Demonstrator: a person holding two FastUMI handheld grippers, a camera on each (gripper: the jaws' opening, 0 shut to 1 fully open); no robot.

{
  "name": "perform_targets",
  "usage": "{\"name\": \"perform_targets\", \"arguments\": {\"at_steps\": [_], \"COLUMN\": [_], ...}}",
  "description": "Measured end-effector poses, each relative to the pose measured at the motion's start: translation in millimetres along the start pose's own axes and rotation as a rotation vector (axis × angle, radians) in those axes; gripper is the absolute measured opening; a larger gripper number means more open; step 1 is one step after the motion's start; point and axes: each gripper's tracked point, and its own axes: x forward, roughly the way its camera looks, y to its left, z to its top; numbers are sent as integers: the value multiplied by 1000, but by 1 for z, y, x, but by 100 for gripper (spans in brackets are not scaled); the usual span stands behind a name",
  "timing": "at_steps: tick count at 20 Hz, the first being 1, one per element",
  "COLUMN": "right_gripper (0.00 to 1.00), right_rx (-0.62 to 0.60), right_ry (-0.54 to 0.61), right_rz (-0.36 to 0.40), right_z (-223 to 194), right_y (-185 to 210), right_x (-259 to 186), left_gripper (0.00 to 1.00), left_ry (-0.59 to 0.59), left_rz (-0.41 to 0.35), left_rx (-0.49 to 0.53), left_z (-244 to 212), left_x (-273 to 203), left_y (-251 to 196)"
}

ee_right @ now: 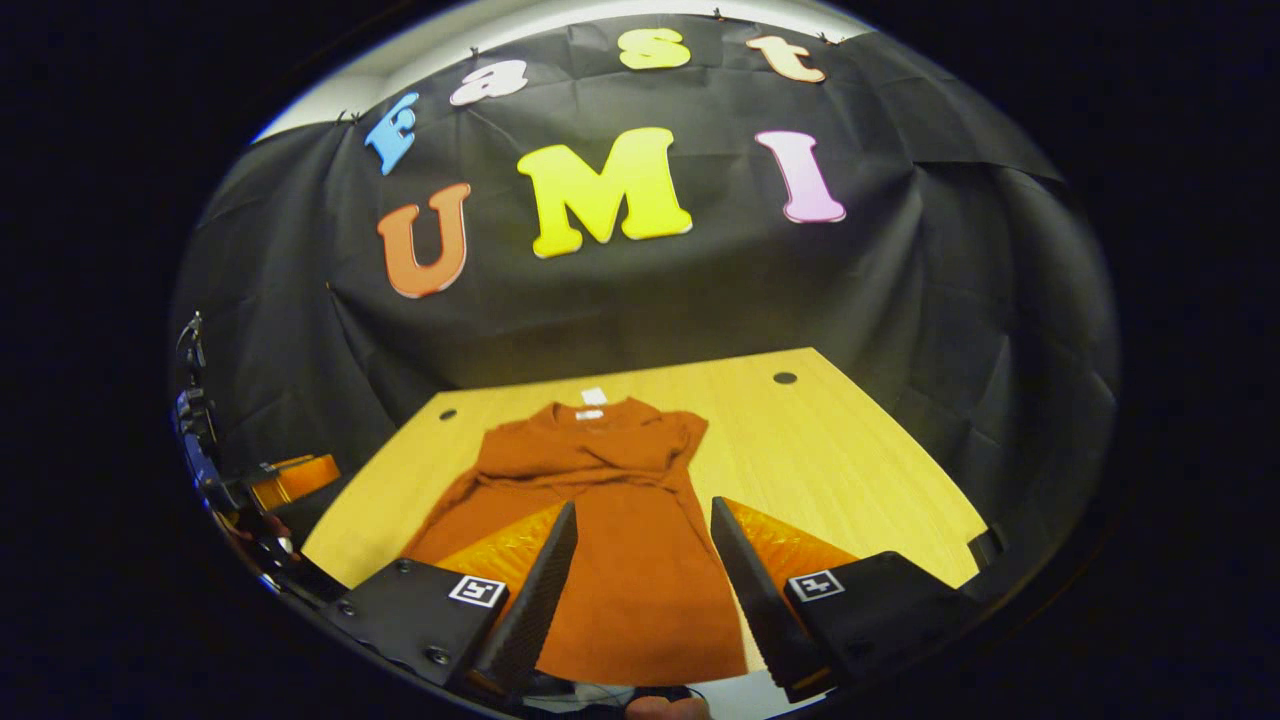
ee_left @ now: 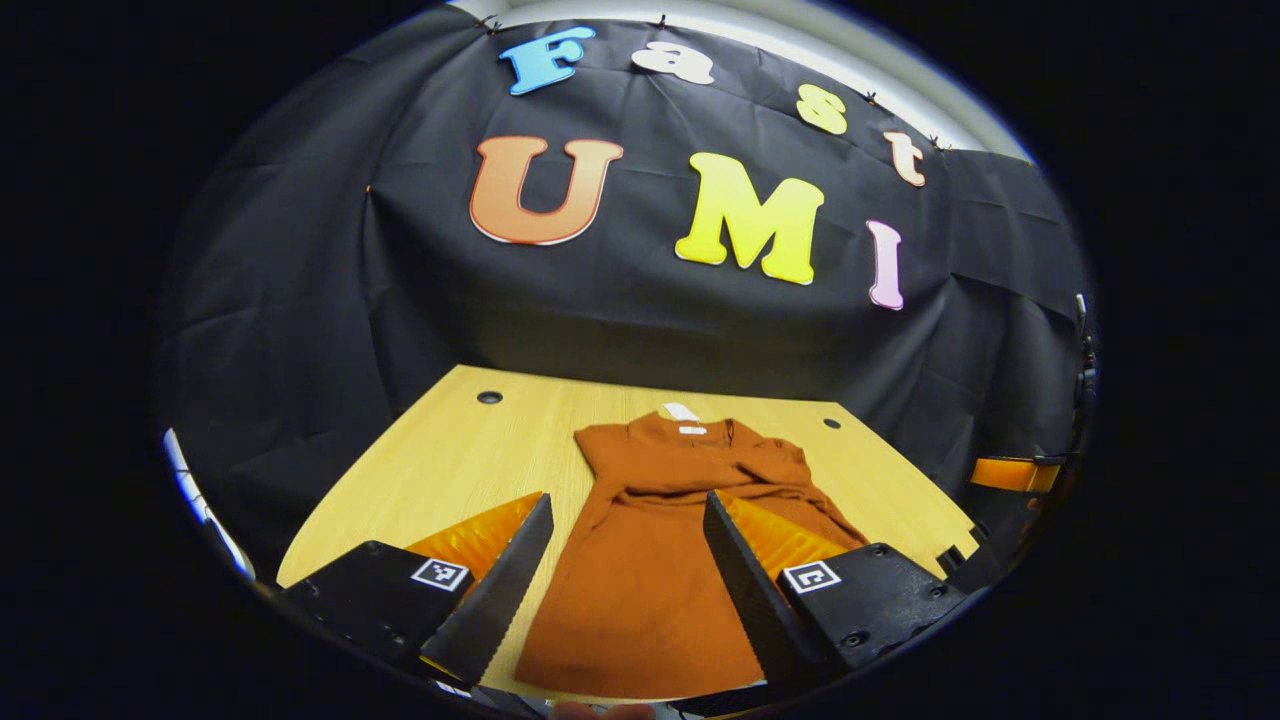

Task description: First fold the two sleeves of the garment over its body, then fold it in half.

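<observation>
A rust-orange garment [ee_left: 640, 560] lies flat on the wooden table [ee_left: 450, 450], collar toward the far wall, with a white tag [ee_left: 682, 411] at the neck. Cloth lies folded in creases across its chest [ee_left: 700, 478]. In the left gripper view, my left gripper [ee_left: 628, 500] hangs open over the lower body of the garment, holding nothing. In the right gripper view the same garment [ee_right: 610, 470] spreads wider on its left side. My right gripper [ee_right: 644, 505] is open above the cloth near the hem, with nothing between its fingers.
The table has small round cable holes near its far edge [ee_left: 489, 397] [ee_right: 785, 378]. Bare wood lies on either side of the garment [ee_right: 840, 450]. Orange and black gear shows at the table's side [ee_left: 1010, 472] [ee_right: 295, 478]. The black cloth wall closes the back.
</observation>
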Motion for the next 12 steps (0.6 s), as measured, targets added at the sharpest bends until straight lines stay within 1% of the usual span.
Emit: {"name": "perform_targets", "arguments": {"at_steps": [3, 4, 5, 7, 8, 9, 11, 12], "right_gripper": [87, 87, 87, 87, 82, 87, 87, 87], "right_rx": [-5, -7, -1, 8, 13, 13, 30, 32], "right_ry": [108, 142, 185, 241, 271, 294, 321, 330], "right_rz": [-50, -67, -85, -109, -117, -125, -128, -131], "right_z": [-52, -69, -89, -115, -130, -140, -154, -160], "right_y": [-33, -41, -51, -60, -63, -64, -63, -63], "right_x": [-8, -9, -12, -12, -10, -7, -2, 3], "left_gripper": [98, 98, 99, 99, 99, 99, 99, 99], "left_ry": [136, 205, 306, 439, 490, 514, 538, 541], "left_rz": [-2, -12, -30, -41, -42, -30, -20, -28], "left_rx": [-53, -87, -128, -172, -190, -198, -238, -256], "left_z": [-62, -87, -121, -166, -186, -193, -200, -200], "left_x": [-14, -18, -24, -34, -35, -33, -23, -22], "left_y": [30, 36, 41, 52, 57, 63, 67, 64]}}
